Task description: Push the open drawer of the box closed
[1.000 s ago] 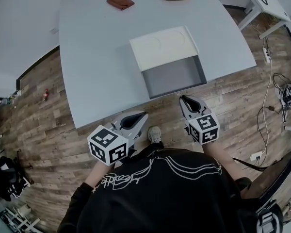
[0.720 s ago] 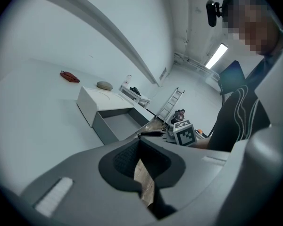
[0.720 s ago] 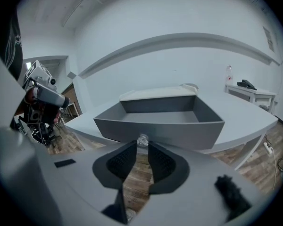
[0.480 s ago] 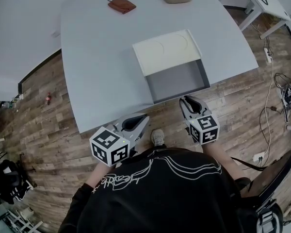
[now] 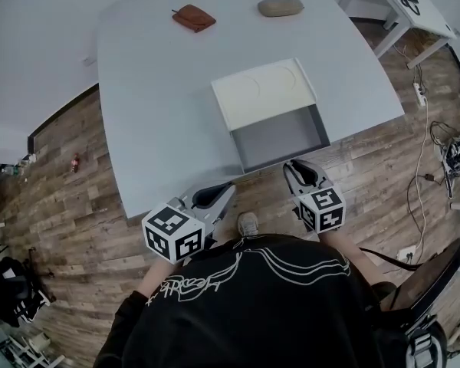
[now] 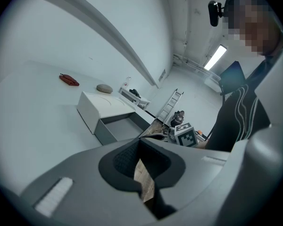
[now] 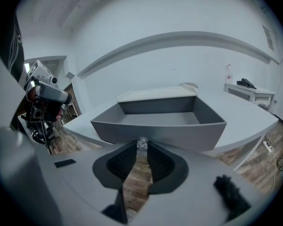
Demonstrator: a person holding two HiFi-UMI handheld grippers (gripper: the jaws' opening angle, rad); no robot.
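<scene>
Grey drawer (image 5: 280,136) is sticking out of the white box (image 5: 262,90) at the near bench (image 5: 161,90) edge. Right gripper (image 5: 293,167) is hovering just before its front, jaws a crack apart, gripping nothing. Left gripper (image 5: 222,190) is hanging aside, jaws pressed together. Drawer is looking light and rigid, best pushed mid-front.

You have the table (image 5: 161,90) across the upper middle of the frame; on it, right of centre, stands the box (image 5: 264,92), its drawer (image 5: 280,138) open toward the lower edge. Along the top lie a pouch (image 5: 194,17) and, to its right, a stone (image 5: 280,6). Below the edge, the left gripper (image 5: 218,194) is at centre; the right gripper (image 5: 299,171) is just below the drawer.
</scene>
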